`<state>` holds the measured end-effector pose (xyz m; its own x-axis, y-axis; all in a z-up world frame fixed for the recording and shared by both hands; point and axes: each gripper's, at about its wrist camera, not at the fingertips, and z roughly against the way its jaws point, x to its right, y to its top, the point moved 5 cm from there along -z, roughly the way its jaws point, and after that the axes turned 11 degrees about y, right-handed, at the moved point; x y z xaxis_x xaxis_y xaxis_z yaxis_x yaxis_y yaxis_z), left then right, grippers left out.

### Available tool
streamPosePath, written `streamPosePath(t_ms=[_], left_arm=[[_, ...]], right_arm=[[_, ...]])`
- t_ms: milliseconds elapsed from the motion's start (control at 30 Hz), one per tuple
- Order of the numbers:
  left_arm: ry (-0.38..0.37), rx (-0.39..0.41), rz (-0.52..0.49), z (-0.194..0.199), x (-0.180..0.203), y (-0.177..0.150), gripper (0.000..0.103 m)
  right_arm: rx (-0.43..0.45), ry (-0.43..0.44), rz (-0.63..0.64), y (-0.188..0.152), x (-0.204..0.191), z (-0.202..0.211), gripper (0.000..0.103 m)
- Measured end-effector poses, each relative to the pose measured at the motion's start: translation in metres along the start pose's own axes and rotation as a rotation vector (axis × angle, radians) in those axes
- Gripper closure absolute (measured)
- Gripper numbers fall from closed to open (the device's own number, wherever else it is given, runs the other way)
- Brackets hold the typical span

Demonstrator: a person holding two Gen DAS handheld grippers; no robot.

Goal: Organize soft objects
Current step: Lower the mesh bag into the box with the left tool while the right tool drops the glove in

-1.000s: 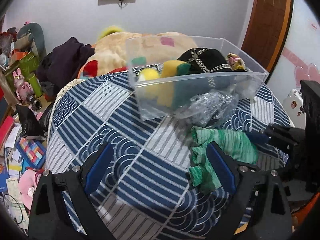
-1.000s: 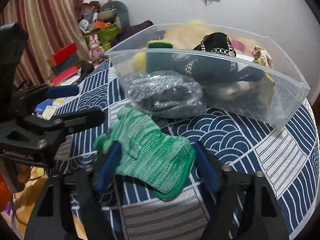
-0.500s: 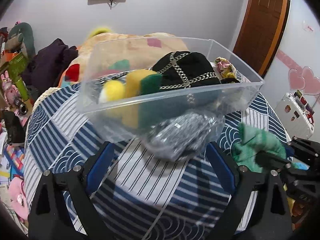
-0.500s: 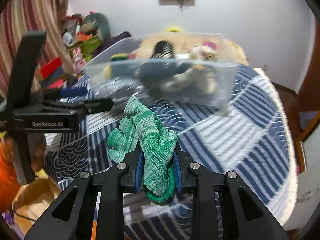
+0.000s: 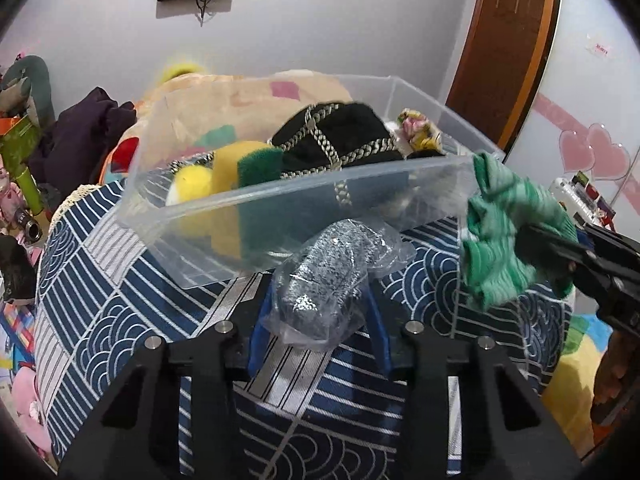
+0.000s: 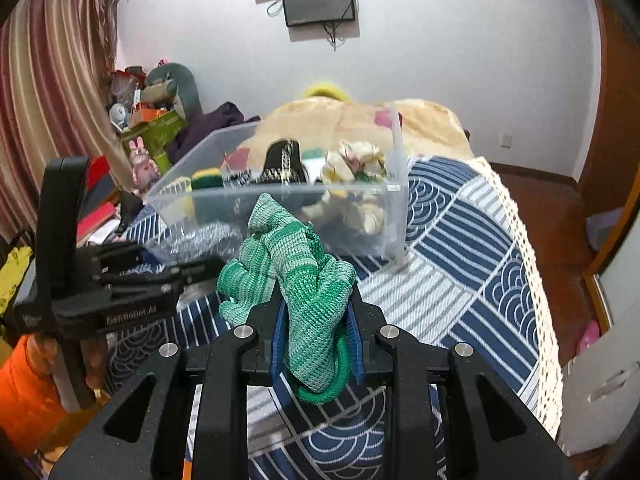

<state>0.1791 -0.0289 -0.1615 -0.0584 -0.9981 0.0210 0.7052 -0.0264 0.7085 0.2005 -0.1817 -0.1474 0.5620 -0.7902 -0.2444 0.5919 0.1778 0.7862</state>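
1. The right gripper, which a second ago stood open around the green knitted glove lying flat on the blue patterned tablecloth, now has its blue pads clamped tight on the glove's cuff end; the glove hangs bunched and lifted clear of the cloth
2. In the left wrist view the same glove now sits raised just beside the near right corner of the clear plastic bin, where earlier it lay low on the table
3. The left gripper stood wide a second ago with nothing between its fingers; its jaws are closing now, with the silvery-grey item in a clear bag between the blue pads, which look to be touching the wrapper's sides. The bag rests on the cloth against the bin's front wall
4. The bin already holds a yellow-and-green sponge, a black hat with chain trim and a small floral piece at the far corner
5. My reading: both loose soft items are now being taken at once, so what remains is carrying the glove over the rim to drop it in, then lifting the bagged item after it
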Motion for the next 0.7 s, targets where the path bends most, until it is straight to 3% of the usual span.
streamPosePath(t_ms=[233, 433, 700], left_arm=[[0.009, 0.109, -0.003, 0.041, -0.004, 0.017, 0.061], [-0.002, 0.178, 0.054, 0.064, -0.022, 0.045, 0.061], [0.055, 0.248, 0.112, 0.067, -0.047, 0.082, 0.061]], right_arm=[[0.064, 0.010, 0.011, 0.026, -0.005, 0.003, 0.080], [0.130, 0.004, 0.041, 0.055, -0.012, 0.003, 0.080], [0.184, -0.004, 0.077, 0.090, -0.017, -0.006, 0.080]])
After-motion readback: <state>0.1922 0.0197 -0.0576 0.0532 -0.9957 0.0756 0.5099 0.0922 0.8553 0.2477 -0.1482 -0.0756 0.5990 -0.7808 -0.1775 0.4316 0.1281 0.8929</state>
